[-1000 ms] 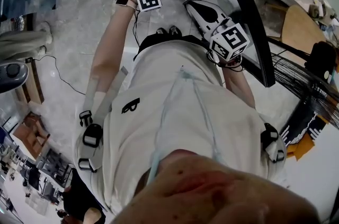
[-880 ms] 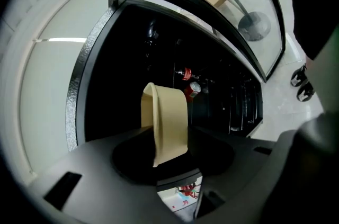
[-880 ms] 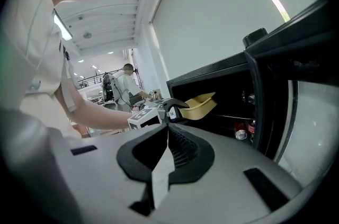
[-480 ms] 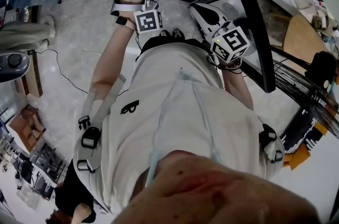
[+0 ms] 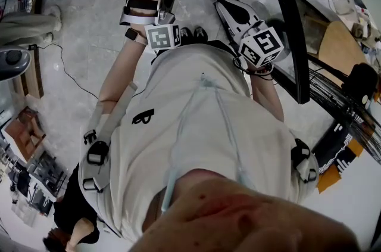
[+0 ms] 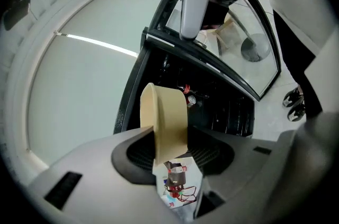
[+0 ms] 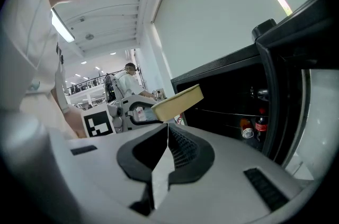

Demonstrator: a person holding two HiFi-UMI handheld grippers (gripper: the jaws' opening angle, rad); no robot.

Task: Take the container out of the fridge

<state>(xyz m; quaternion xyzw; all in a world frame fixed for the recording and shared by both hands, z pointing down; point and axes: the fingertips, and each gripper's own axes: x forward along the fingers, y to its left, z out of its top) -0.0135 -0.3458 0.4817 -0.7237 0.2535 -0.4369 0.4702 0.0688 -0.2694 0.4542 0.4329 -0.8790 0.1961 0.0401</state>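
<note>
1. Your left gripper (image 6: pixel 172 150) pinches the container (image 6: pixel 165 114) by its wall. The pads press on it from both sides, so the jaws stand partly apart around it.
2. Your right gripper (image 7: pixel 168 135) is to the right of the left one. Its jaws are pressed together with nothing between them. It sits close to the near edge of the door (image 5: pixel 290 36); whether it touches the door I cannot tell.
3. Below both grippers, your shoes (image 5: pixel 190 34) stand on the grey floor (image 5: pixel 89 24).
4. The container is tan and open-topped, and in the left gripper view it lies tipped on its side. It hangs in the air just in front of the open fridge (image 6: pixel 212 106), clear of the shelves, with only the left gripper holding it.
5. The door has a dark frame around a glass pane. It stands swung open on your right, and the right gripper is beside it.
6. Farther in, the fridge is dark. In the right gripper view, a can (image 7: pixel 244 129) and a red-capped bottle (image 7: pixel 260 125) stand side by side on a shelf at the right.
7. Far left, beyond the fridge, a person (image 7: pixel 130 80) in white stands in a lit hall.
</note>
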